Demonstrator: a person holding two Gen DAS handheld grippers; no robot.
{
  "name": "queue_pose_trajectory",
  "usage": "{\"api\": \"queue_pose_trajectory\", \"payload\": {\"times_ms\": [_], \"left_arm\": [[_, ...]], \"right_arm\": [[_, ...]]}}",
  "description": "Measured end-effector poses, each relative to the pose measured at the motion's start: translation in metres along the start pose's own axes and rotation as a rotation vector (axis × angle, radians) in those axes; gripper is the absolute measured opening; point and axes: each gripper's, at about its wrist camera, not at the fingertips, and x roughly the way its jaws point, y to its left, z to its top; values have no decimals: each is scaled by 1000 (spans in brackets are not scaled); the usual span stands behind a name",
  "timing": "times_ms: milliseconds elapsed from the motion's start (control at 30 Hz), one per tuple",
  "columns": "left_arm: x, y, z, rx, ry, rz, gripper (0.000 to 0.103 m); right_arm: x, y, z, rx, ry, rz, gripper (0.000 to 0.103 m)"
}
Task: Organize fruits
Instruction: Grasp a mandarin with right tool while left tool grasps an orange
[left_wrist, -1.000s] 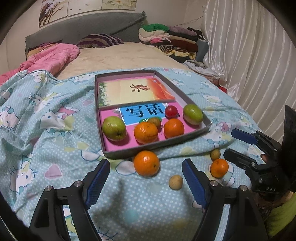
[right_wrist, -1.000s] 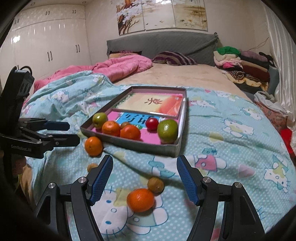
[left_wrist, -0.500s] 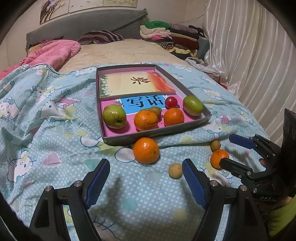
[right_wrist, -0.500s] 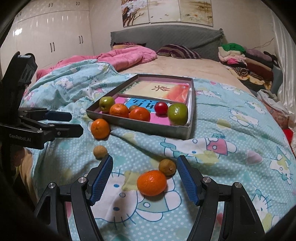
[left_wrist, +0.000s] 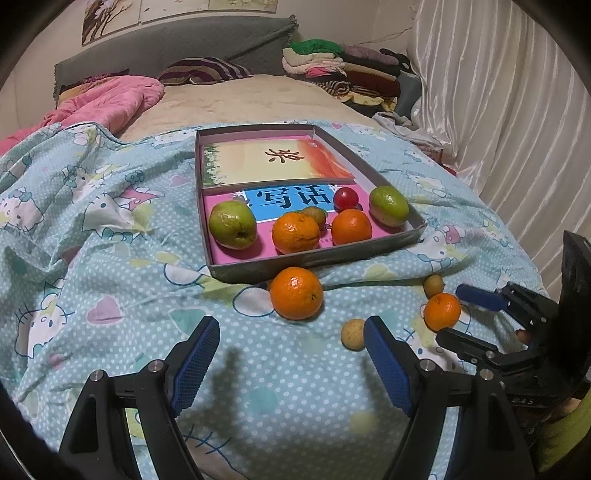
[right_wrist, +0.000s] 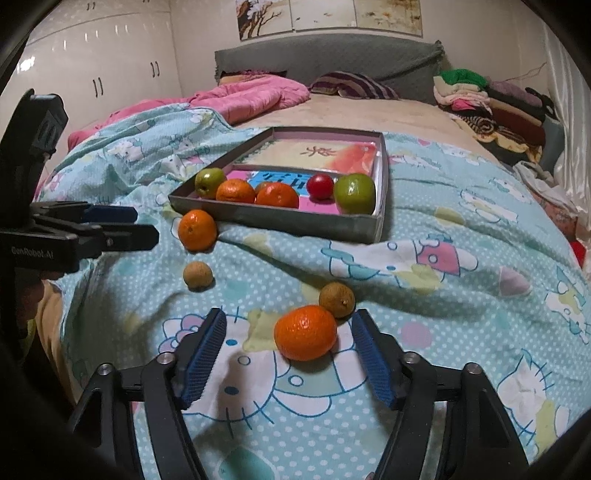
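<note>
A: What's the likeliest slip here?

B: The small round orange mandarin (right_wrist: 306, 332) sits low in the centre of the right wrist view, between the blue-padded fingers of the right gripper (right_wrist: 288, 354) but nearer the right-hand finger. The jaws are spread wide and touch nothing. A brown rough-skinned longan (right_wrist: 337, 299) lies just beside the mandarin, so closing could nudge it and send it rolling down the soft, sloping teal cartoon-print quilt (right_wrist: 461, 317)

A: Anything else?

B: An off-centre squeeze could squirt the mandarin sideways on that yielding bedding

A: And the other tool?

B: The left gripper (left_wrist: 291, 354) hangs at the bottom of its view, jaws also wide apart and empty, aimed towards a bigger orange (left_wrist: 296, 293) resting against the near wall of the shallow grey cardboard tray (left_wrist: 314, 264). A second tan longan (left_wrist: 352, 334) lies just beside its right finger and could get knocked

A: Where's the sorted fruit?

B: In the tray's near end, mid-frame, sitting on pink booklets
</note>
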Motion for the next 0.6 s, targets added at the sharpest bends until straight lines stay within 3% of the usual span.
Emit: {"api": "queue_pose_trajectory", "payload": {"times_ms": [267, 600], "left_arm": [[9, 5, -1, -34, 5, -37, 80], [37, 9, 5, -70, 28, -105, 57]], "right_arm": [[16, -8, -5, 18, 51, -17, 43], [19, -8, -3, 11, 32, 20, 38]]}}
